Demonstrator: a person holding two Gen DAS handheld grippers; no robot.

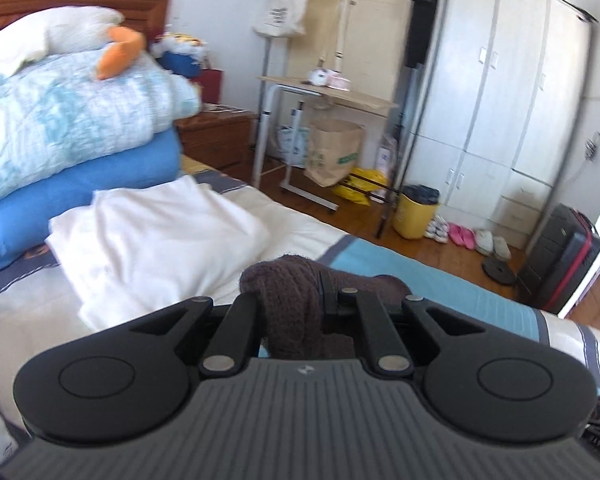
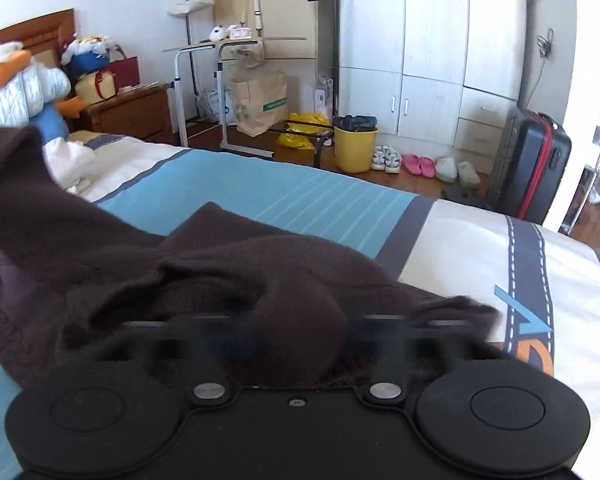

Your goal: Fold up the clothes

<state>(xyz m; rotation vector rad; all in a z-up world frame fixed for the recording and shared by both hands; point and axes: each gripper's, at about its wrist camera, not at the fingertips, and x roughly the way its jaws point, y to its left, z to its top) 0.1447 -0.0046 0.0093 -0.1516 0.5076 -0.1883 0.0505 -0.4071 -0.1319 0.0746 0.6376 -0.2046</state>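
Observation:
A dark brown knit sweater [image 1: 278,280] is bunched in my left gripper [image 1: 300,294], which is shut on it above the bed; one black finger [image 1: 326,292] shows beside the cloth. In the right wrist view the same brown sweater [image 2: 100,240] stretches up to the left and drapes over my right gripper [image 2: 300,304]. A rounded lump of knit sits pinched between its jaws, and the fingertips are hidden under the fabric and blurred. A white folded cloth [image 1: 160,236] lies on the bed beyond the left gripper.
The bed [image 2: 280,192] has a blue, white and grey striped cover. Piled quilts [image 1: 68,120] and a plush toy [image 1: 120,50] sit by the headboard. Across the floor stand a yellow bin [image 2: 354,148], a paper bag [image 2: 260,100], shoes, a wardrobe [image 2: 428,40] and a black suitcase [image 2: 536,160].

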